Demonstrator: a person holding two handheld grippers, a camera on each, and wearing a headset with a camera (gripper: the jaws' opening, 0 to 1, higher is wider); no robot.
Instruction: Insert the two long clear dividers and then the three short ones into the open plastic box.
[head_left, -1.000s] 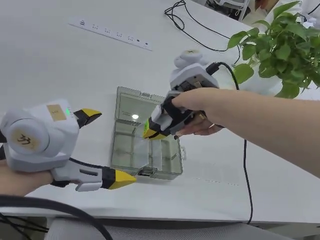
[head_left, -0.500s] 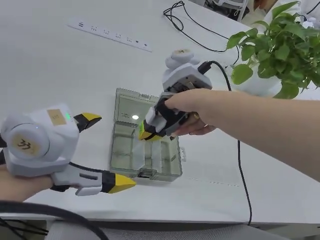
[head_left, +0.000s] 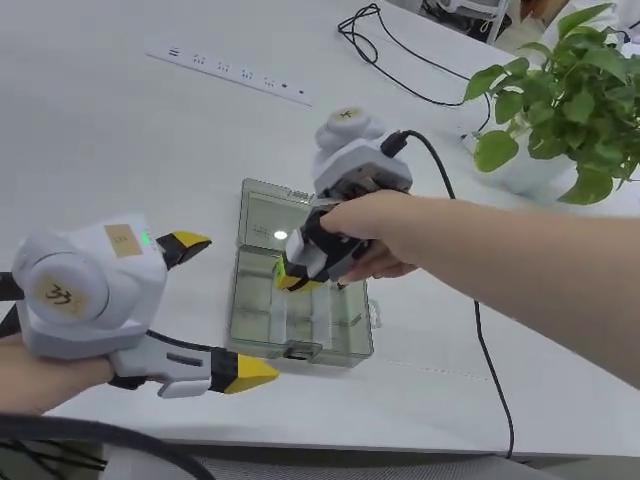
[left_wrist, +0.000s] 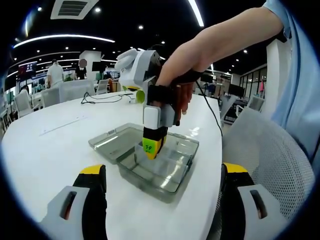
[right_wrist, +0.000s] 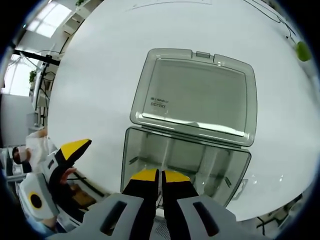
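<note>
The open grey-clear plastic box (head_left: 352, 350) lies on the white table with its lid (head_left: 262, 214) flat behind it. Clear dividers stand inside it, splitting the tray (right_wrist: 128, 150) into compartments. My right gripper (head_left: 288, 278) points down into the tray's middle, its yellow tips (right_wrist: 161, 174) nearly together on a thin clear divider that is hard to make out. The left gripper view shows that right gripper (left_wrist: 151, 147) dipping into the box (left_wrist: 170, 186). My left gripper (head_left: 220, 306) hovers open at the box's left front corner, holding nothing (left_wrist: 162, 170).
A white power strip (head_left: 235, 72) lies at the far side. Black cables (head_left: 400, 75) run past a potted plant (head_left: 560, 100) at the right. The right gripper's cable (head_left: 490, 350) trails over the table's front edge. People and chairs (left_wrist: 55, 80) fill the background.
My right gripper has gone down and a little left, from above the box into the tray, with the clear divider. The left gripper has stayed open in about the same place.
</note>
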